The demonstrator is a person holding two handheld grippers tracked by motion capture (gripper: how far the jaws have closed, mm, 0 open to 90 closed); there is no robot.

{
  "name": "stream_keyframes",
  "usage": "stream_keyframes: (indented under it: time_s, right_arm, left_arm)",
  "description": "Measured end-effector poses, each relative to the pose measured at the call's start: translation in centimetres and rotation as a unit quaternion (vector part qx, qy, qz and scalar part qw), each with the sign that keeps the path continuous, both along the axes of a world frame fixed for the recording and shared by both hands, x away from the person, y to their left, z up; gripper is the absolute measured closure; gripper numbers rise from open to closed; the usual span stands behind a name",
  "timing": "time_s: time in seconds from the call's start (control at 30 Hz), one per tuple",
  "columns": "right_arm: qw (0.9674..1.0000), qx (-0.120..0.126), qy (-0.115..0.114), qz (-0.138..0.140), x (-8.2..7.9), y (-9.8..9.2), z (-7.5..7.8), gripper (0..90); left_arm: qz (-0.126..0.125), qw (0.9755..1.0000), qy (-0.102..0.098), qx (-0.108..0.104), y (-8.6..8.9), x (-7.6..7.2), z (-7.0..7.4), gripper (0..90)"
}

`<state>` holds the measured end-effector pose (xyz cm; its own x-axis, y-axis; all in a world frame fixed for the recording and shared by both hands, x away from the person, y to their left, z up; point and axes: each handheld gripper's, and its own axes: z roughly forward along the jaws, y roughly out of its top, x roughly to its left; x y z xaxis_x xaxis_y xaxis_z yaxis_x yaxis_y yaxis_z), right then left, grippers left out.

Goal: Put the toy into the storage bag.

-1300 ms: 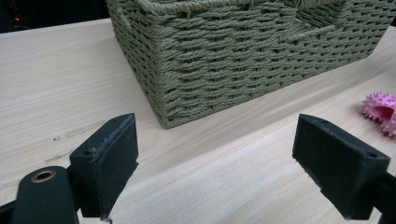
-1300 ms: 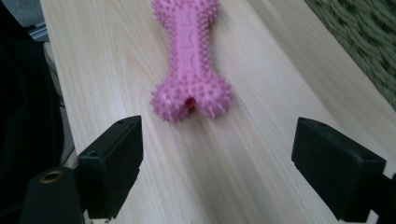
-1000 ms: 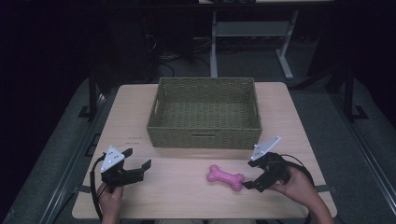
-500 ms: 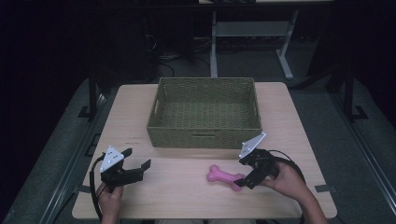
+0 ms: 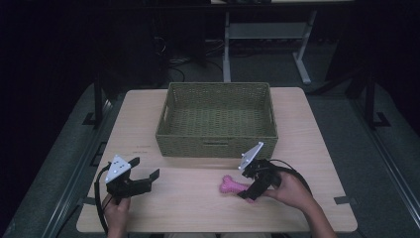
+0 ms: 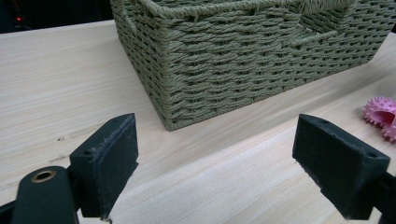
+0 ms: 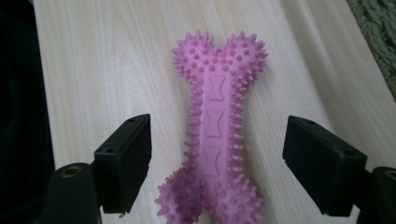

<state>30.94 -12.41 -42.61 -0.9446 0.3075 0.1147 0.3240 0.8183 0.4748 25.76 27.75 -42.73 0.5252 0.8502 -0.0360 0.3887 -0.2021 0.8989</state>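
A pink spiky bone-shaped toy (image 5: pixel 232 185) lies flat on the wooden table (image 5: pixel 188 208), just in front of the woven basket (image 5: pixel 218 141). My right gripper (image 5: pixel 246 184) straddles the toy's right end. In the right gripper view the toy (image 7: pixel 215 135) runs lengthwise between the two pads, with a gap on each side. The jaws have just been closing, and my right gripper (image 7: pixel 217 163) is still open around the toy. At the table's front left, my left gripper (image 5: pixel 145 168) is held open with nothing in it (image 6: pixel 217 163), facing the basket's corner (image 6: pixel 243 56) with the toy's end (image 6: pixel 380 116) at far right.
The olive woven basket stands mid-table with nothing visible inside. Bare tabletop stretches between the two grippers. A white desk frame (image 5: pixel 262 29) and cables sit on the dark floor beyond the table.
My right gripper has slid left along the table until its jaws are around the toy's right end. The left gripper and the toy have stayed put.
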Motion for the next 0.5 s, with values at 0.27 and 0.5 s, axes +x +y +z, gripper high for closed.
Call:
stream_keyframes:
  time_s: [0.27, 0.5]
  right_arm:
    - [0.9998, -0.014, 0.0, 0.013, 0.1, 1.0, -0.8, 34.1]
    - [0.9993, -0.03, -0.004, 0.022, 0.1, 1.6, -1.4, 42.3]
  left_arm:
    - [0.001, 1.0, 0.0, 0.0, 0.1, 0.0, 0.0, 13.8]
    - [0.002, 1.0, 0.001, -0.001, 0.1, 0.0, 0.0, 13.9]
